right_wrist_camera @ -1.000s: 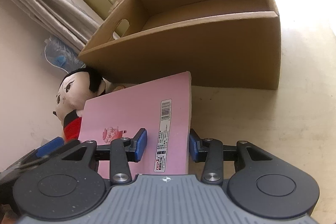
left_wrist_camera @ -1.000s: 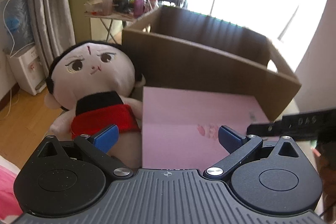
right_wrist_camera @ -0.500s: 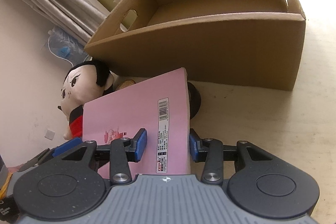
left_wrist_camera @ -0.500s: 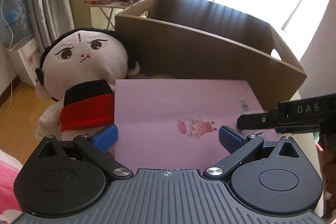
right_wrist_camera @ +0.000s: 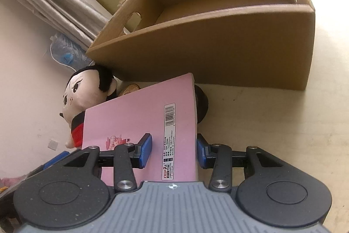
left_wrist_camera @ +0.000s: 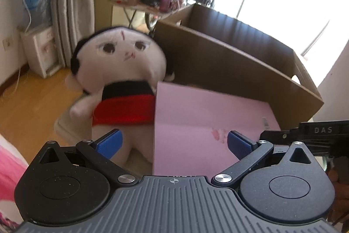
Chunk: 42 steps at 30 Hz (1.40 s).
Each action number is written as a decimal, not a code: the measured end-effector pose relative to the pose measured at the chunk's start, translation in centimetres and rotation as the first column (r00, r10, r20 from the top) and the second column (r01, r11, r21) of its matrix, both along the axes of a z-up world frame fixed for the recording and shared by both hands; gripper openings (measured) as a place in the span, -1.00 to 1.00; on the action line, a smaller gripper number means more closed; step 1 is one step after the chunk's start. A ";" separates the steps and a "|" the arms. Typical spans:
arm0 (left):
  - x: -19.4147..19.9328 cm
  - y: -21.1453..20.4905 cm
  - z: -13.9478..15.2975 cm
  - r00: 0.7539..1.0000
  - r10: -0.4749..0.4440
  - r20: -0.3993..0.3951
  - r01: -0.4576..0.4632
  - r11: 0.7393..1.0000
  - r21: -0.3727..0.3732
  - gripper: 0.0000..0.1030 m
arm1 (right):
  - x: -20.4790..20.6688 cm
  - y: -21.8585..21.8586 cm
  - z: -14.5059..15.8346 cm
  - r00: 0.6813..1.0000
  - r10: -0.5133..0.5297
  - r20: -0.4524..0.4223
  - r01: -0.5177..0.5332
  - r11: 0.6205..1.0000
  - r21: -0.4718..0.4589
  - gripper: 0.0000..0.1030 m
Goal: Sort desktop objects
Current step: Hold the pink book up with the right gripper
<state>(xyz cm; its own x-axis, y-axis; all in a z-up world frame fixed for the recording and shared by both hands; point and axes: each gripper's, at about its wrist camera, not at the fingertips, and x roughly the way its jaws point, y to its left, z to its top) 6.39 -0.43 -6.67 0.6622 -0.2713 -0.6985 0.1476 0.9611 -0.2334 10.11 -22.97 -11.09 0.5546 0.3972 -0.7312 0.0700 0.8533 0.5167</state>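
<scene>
Pink notebook (left_wrist_camera: 202,123) fills the 3 o'clock half of the left wrist view, lifted at a slant in front of the cardboard box (left_wrist_camera: 229,62); plush doll (left_wrist_camera: 122,80) sits at 10 o'clock beside it. Left gripper (left_wrist_camera: 173,143) jaws spread wide, holding nothing.

Right wrist view: right gripper (right_wrist_camera: 173,151) part-closed over the notebook's (right_wrist_camera: 139,121) barcode edge, one pad above the cover, one below. Looks like a grip, though pad contact isn't clear. Box (right_wrist_camera: 218,43) sits at 12 o'clock, interior bare.

Step in hand, I'd say: carrying the notebook boxward. Next: raise it above the near wall, then let go.
</scene>
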 end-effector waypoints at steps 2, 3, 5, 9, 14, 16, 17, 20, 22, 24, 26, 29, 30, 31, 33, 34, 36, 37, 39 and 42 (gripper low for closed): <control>0.0 0.3 -0.4 1.000 -0.006 -0.026 0.006 1.000 -0.012 1.00 | -0.2 0.2 0.1 1.000 -0.002 0.009 0.002 1.000 -0.011 -0.12; 0.1 0.2 -0.5 0.999 -0.011 -0.034 0.011 1.000 -0.015 1.00 | -0.3 0.2 0.1 1.000 -0.006 0.011 0.006 1.000 -0.012 -0.12; 0.1 0.3 -0.7 0.998 -0.031 -0.047 0.030 0.999 -0.025 1.00 | -0.4 0.2 0.0 1.000 -0.010 0.010 0.010 1.000 -0.005 -0.12; 0.5 -0.3 -1.3 0.995 -0.060 -0.080 0.058 0.998 -0.029 1.00 | -0.4 0.0 -0.2 1.000 -0.010 0.002 0.010 1.000 0.012 -0.12; 0.3 -1.2 -1.6 0.989 -0.110 -0.096 0.106 0.993 -0.049 1.00 | -0.6 0.0 -0.1 1.000 -0.002 -0.003 0.002 1.000 0.016 -0.12; 0.0 -1.7 -1.4 0.990 -0.114 -0.084 0.112 0.993 -0.021 1.00 | -0.8 0.0 -0.1 1.000 -0.001 -0.002 0.001 1.000 0.018 -0.11; -0.2 -1.8 -1.4 0.989 -0.119 -0.082 0.119 0.993 -0.007 1.00 | -0.8 -0.1 -0.2 1.000 -0.002 -0.003 0.002 1.000 0.020 -0.11; 0.0 -1.5 -1.4 0.988 -0.123 -0.089 0.122 0.992 -0.017 1.00 | -0.9 -0.2 -0.3 1.000 -0.006 -0.005 0.006 0.999 0.035 -0.11; 0.7 -1.3 -1.3 0.989 -0.110 -0.098 0.107 0.994 -0.034 1.00 | -0.9 -0.2 -0.4 1.000 -0.007 -0.005 0.007 0.999 0.037 -0.10; 1.3 -1.2 -1.3 0.990 -0.103 -0.101 0.101 0.994 -0.029 1.00 | -0.8 -0.2 -0.4 1.000 -0.011 -0.007 0.011 0.999 0.043 -0.10; 1.7 -1.6 -1.4 0.987 -0.120 -0.105 0.120 0.993 -0.012 1.00 | -0.7 -0.4 -0.6 1.000 -0.022 -0.012 0.022 0.998 0.057 -0.09; 2.1 -2.3 -1.3 0.983 -0.141 -0.115 0.140 0.990 -0.011 1.00 | -0.5 -0.4 -0.7 1.000 -0.022 -0.019 0.023 0.998 0.066 -0.08; 2.1 -2.6 -1.3 0.982 -0.145 -0.120 0.145 0.989 -0.009 1.00 | -0.4 -0.4 -0.7 1.000 -0.020 -0.019 0.022 0.998 0.063 -0.08; 1.9 -2.7 -1.2 0.983 -0.141 -0.115 0.142 0.990 0.007 1.00 | -0.5 -0.3 -0.5 1.000 -0.018 -0.020 0.019 0.998 0.057 -0.07; 1.7 -3.2 -0.8 0.985 -0.145 -0.098 0.149 0.988 0.037 1.00 | -0.7 0.0 -0.2 1.000 -0.014 -0.018 0.015 0.999 0.035 -0.07; 1.6 -3.3 -0.7 0.985 -0.146 -0.092 0.151 0.988 0.046 1.00 | -0.8 0.1 0.0 1.000 -0.012 -0.015 0.013 1.000 0.024 -0.07; 0.9 -3.3 -0.4 0.986 -0.150 -0.074 0.155 0.985 0.073 1.00 | -1.1 0.3 0.4 1.000 -0.008 -0.014 0.008 1.000 0.010 -0.07; 0.7 -3.4 -0.2 0.986 -0.153 -0.066 0.158 0.984 0.084 1.00 | -1.2 0.4 0.6 1.000 -0.006 -0.011 0.006 1.000 0.003 -0.07; 0.5 -3.4 0.0 0.986 -0.154 -0.060 0.159 0.983 0.086 1.00 | -1.5 0.5 0.9 1.000 -0.009 -0.003 0.009 1.000 -0.009 -0.07; 0.4 -3.4 0.5 0.987 -0.152 -0.056 0.156 0.985 0.080 1.00 | -1.9 0.5 1.2 1.000 -0.021 0.000 0.021 1.000 -0.004 -0.07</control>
